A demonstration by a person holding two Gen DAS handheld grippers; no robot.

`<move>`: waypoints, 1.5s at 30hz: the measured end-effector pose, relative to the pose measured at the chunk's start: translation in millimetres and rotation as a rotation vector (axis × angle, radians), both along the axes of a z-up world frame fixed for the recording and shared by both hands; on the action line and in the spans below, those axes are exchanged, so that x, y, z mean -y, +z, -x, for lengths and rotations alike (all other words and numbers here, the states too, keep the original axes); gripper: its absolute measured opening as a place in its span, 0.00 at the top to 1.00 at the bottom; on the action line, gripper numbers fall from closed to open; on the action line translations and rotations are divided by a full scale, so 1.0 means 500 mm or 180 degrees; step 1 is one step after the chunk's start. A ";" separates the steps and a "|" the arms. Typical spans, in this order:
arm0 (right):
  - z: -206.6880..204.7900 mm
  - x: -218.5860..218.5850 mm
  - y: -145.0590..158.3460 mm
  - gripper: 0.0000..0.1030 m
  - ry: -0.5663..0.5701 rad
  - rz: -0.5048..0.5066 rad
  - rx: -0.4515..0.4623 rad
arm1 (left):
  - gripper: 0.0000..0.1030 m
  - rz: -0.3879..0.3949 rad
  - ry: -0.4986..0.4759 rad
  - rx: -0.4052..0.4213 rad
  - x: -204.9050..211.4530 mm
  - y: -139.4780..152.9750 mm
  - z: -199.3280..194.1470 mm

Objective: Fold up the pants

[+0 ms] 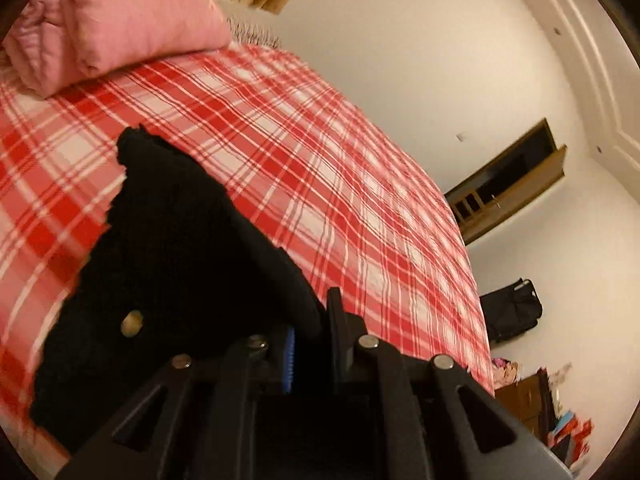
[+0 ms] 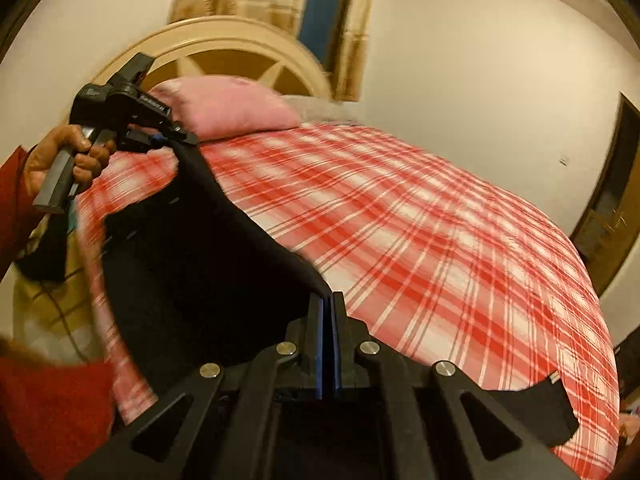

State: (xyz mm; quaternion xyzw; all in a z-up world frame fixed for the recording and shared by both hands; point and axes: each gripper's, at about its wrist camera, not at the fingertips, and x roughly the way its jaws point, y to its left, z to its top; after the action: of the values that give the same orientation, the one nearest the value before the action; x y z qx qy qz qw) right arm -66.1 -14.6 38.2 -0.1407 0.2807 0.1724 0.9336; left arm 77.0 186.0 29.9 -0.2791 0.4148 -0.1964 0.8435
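Observation:
The black pants (image 2: 192, 264) hang stretched between my two grippers above a bed with a red and white plaid cover (image 2: 440, 240). My right gripper (image 2: 328, 300) is shut on one edge of the pants, its blue pads pressed together. My left gripper (image 2: 176, 138) shows at the upper left of the right wrist view, shut on the other edge. In the left wrist view the pants (image 1: 168, 264) with a metal button (image 1: 131, 323) drape over my left gripper (image 1: 310, 312), covering its left finger. A trailing part of the pants (image 2: 532, 416) lies at the lower right.
A pink pillow (image 1: 120, 20) lies at the head of the bed, before a cream headboard (image 2: 224, 52). White walls and a brown door (image 1: 516, 176) stand beyond the bed. A black bag (image 1: 512, 312) and clutter (image 1: 560, 416) sit on the floor.

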 end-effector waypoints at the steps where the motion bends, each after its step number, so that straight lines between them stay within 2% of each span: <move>1: 0.015 -0.006 -0.008 0.97 0.0037 0.0014 -0.0044 | 0.87 -0.0041 -0.0018 0.0033 -0.018 -0.005 0.038; 6: 0.075 -0.046 -0.100 0.97 0.0128 0.0198 -0.0369 | 0.87 -0.0310 0.0039 -0.0047 -0.058 -0.073 0.121; 11: 0.105 -0.045 -0.153 0.97 0.0114 0.0141 -0.0580 | 0.87 -0.0529 0.0080 -0.0186 -0.073 -0.152 0.182; 15: 0.119 -0.054 -0.185 0.97 0.0184 0.0106 -0.0777 | 0.87 -0.0654 0.0111 -0.0200 -0.078 -0.182 0.208; 19: 0.129 -0.067 -0.222 0.97 0.0253 0.0155 -0.0940 | 0.87 -0.0878 0.0104 -0.0194 -0.084 -0.199 0.217; 24: 0.130 -0.073 -0.268 0.96 0.0291 0.0239 -0.1023 | 0.85 -0.1087 0.0071 -0.0192 -0.090 -0.226 0.234; 25: 0.131 -0.075 -0.272 0.96 0.0295 0.0251 -0.1011 | 0.85 -0.1121 0.0076 -0.0220 -0.092 -0.235 0.235; 26: 0.132 -0.075 -0.272 0.95 0.0287 0.0241 -0.0989 | 0.80 -0.1158 0.0076 -0.0239 -0.094 -0.241 0.237; 30: 0.128 -0.066 -0.264 0.92 0.0283 0.0141 -0.1040 | 0.78 -0.1272 0.0007 -0.0232 -0.094 -0.248 0.235; 31: 0.124 -0.063 -0.258 0.90 0.0288 0.0112 -0.1094 | 0.76 -0.1311 -0.0029 -0.0235 -0.095 -0.241 0.233; 32: 0.120 -0.058 -0.250 0.87 0.0285 0.0061 -0.1155 | 0.66 -0.1395 -0.0043 -0.0237 -0.097 -0.234 0.234; 33: 0.115 -0.048 -0.235 0.85 0.0292 -0.0051 -0.1218 | 0.56 -0.1631 0.0017 -0.0232 -0.103 -0.218 0.238; 34: 0.109 -0.030 -0.210 0.80 0.0311 -0.0266 -0.1253 | 0.40 -0.1806 0.0089 -0.0194 -0.108 -0.206 0.245; 36: 0.098 0.003 -0.158 0.59 0.0337 -0.0628 -0.1150 | 0.37 -0.2130 0.0279 0.0047 -0.129 -0.161 0.264; 37: 0.089 0.017 -0.135 0.34 0.0330 -0.0770 -0.1069 | 0.37 -0.2191 0.0334 0.0117 -0.136 -0.144 0.268; 38: 0.076 0.033 -0.111 0.17 0.0328 -0.0941 -0.0967 | 0.37 -0.2230 0.0409 0.0179 -0.142 -0.126 0.269; 41: 0.007 0.069 -0.053 0.15 0.0322 -0.1418 -0.0710 | 0.37 -0.2131 0.0541 0.0444 -0.132 -0.084 0.259; 43: -0.071 0.073 -0.048 0.16 0.0337 -0.1591 -0.0706 | 0.37 -0.1993 0.0457 0.0573 -0.095 -0.081 0.236; 45: -0.132 0.064 -0.064 0.16 0.0357 -0.1718 -0.0786 | 0.37 -0.1961 0.0451 0.0619 -0.057 -0.096 0.210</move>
State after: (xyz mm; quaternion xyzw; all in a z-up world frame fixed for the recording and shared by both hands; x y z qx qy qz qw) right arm 0.1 -46.6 6.4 0.1193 0.3279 0.3079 0.8851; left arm -27.8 214.2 -18.3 -0.0190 0.3517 -0.0283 0.9355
